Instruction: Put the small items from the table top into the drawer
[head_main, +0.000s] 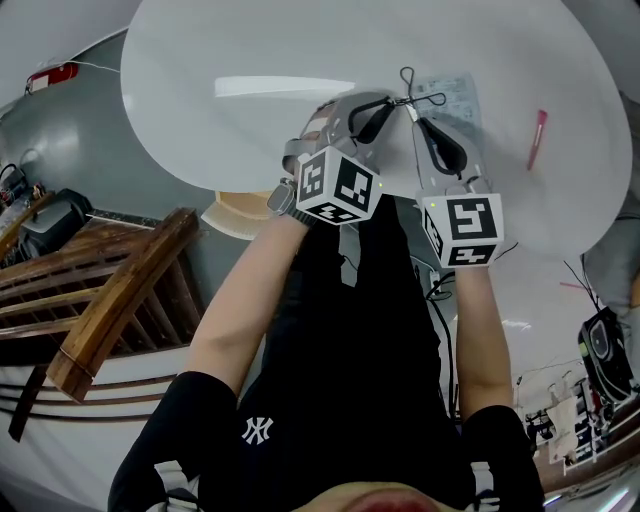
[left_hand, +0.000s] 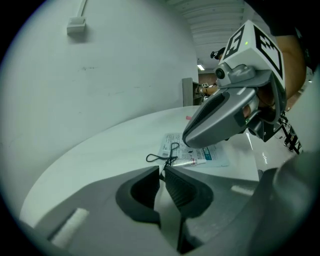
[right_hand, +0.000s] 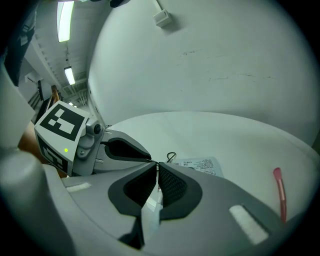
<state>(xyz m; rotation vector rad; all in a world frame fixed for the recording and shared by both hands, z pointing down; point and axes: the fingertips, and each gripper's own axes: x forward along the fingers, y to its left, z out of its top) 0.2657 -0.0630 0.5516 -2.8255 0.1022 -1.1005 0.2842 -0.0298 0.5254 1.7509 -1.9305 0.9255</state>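
**Q:** So how far along has the clearing-up got here?

**A:** Barely started, by the looks of it. The left gripper (left_hand: 161, 171) is pressed together on a thin black cord (left_hand: 169, 159). The cord is pinched right at the tips, just on the near side of the printed packet (left_hand: 213, 155). The right gripper (right_hand: 157, 167) is closed up too, and it's brought tip to tip with the left one at the cord. Whether anything is actually caught in it can't be made out.

**Q:** And the rest of the stuff?

**A:** Nothing looks put away. A small tube (left_hand: 189, 162) is lying on the packet's near edge. A pink stick (head_main: 538, 138) is left well off to the packet's right on the white bench (head_main: 230, 130). No drawer is shown in any view, so the cord, packet, tube and pink stick would all be counted as yet to go in.
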